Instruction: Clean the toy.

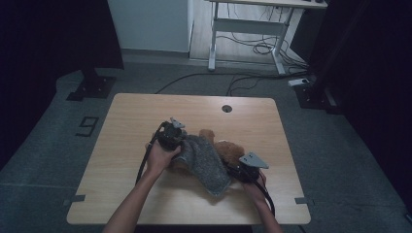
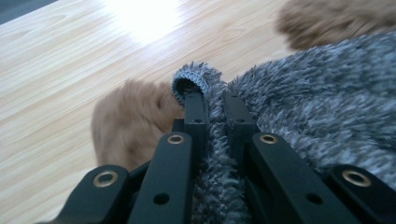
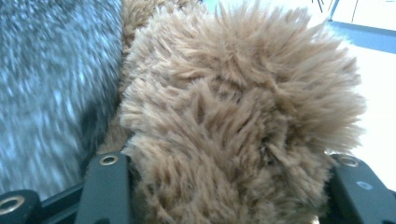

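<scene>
Nearest the lens, the left tool (image 2: 215,100) has its two black jaws pinched narrow on the hemmed edge of a fuzzy grey knitted garment (image 2: 327,102), a fold of pile squeezed between them. The right tool (image 3: 224,186) stands about half wide, its jaws pressed into the shaggy brown fur of a plush toy (image 3: 233,116) that bulges between them.

From the high view, the left tool (image 1: 171,135) is at the garment's (image 1: 206,162) far-left edge, the right tool (image 1: 247,170) against the toy's (image 1: 228,150) near-right side, all at the middle of the pale wooden bench (image 1: 145,116).

Both things look light, soft and limp. The knit will probably stretch and slip, so the hem is the surest hold; the toy compresses, so its firmer body should hold better than loose fur.
</scene>
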Demonstrator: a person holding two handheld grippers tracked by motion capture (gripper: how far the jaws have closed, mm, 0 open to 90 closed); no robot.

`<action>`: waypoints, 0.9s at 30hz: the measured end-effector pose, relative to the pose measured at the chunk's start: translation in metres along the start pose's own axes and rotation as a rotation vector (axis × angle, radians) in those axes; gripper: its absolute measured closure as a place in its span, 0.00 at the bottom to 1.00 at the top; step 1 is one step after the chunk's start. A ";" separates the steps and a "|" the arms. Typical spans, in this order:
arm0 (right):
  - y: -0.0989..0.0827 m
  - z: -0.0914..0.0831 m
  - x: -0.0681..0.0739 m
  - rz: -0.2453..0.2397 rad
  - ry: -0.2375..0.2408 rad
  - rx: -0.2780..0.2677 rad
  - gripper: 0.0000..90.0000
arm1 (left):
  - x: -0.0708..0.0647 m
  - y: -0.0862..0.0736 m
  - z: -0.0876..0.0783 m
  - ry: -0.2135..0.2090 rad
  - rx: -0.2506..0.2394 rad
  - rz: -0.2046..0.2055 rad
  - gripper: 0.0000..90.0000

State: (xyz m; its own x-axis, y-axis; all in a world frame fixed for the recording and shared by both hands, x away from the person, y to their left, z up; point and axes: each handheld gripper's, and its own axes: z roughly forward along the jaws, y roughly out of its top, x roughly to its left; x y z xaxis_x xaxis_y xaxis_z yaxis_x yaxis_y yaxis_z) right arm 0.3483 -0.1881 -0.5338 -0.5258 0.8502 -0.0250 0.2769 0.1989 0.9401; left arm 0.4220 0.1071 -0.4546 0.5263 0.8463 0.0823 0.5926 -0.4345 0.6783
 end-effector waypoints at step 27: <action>0.003 0.005 0.000 0.021 -0.017 0.005 0.46 | 0.029 0.004 -0.046 -0.096 -0.160 -0.124 0.91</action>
State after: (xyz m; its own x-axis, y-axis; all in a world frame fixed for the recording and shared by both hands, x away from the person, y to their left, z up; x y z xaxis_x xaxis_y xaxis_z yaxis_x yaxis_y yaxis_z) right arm 0.3526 -0.1848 -0.5328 -0.5064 0.8623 -0.0111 0.2919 0.1835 0.9387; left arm 0.4117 0.1439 -0.4159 0.5158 0.8535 -0.0736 0.5559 -0.2680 0.7869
